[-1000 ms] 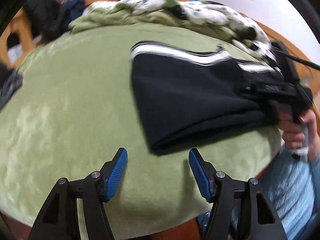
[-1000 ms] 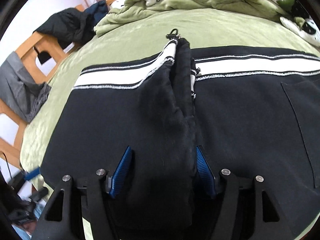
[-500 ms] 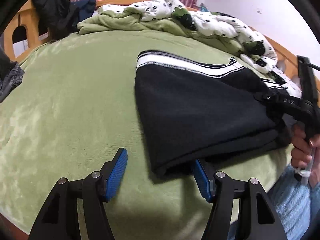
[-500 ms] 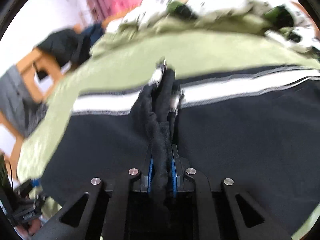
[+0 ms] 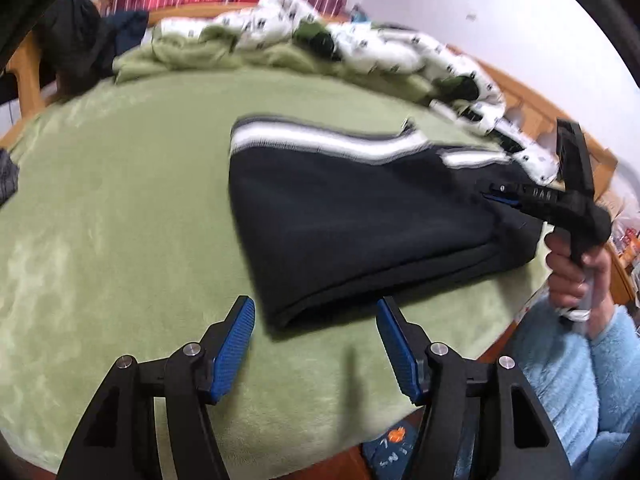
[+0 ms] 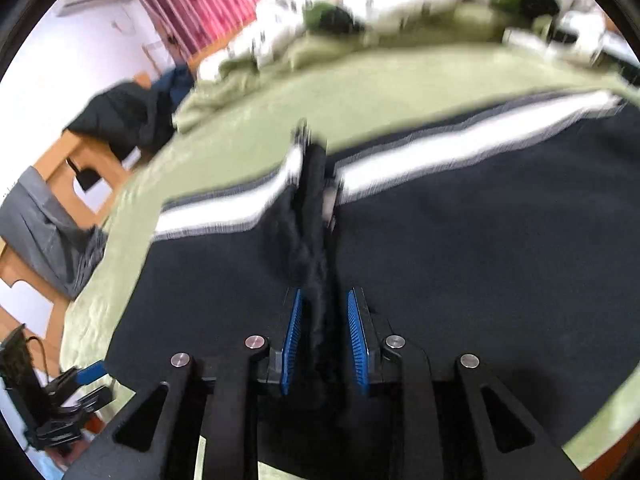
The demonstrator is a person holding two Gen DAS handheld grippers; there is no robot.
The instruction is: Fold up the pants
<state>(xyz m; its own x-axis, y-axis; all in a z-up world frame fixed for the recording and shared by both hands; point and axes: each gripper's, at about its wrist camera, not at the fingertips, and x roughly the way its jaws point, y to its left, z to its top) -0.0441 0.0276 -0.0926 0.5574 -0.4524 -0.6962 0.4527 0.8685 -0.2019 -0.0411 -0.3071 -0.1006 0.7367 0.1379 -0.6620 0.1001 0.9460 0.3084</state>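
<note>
1. We see the black fleecy pants with white ribbed side stripes (image 5: 360, 216) lying folded on the plush green blanket (image 5: 120, 220) of the bed, near its front edge.
2. Our left gripper (image 5: 316, 344), with blue ridged pads, stands wide open and empty over the blanket, just short of the pants' rounded fold.
3. Our right gripper (image 6: 324, 336) has a bunched ridge of the cloth between its pads; its jaws have just been opening, and the ridge stands loose in the narrow gap.
</note>
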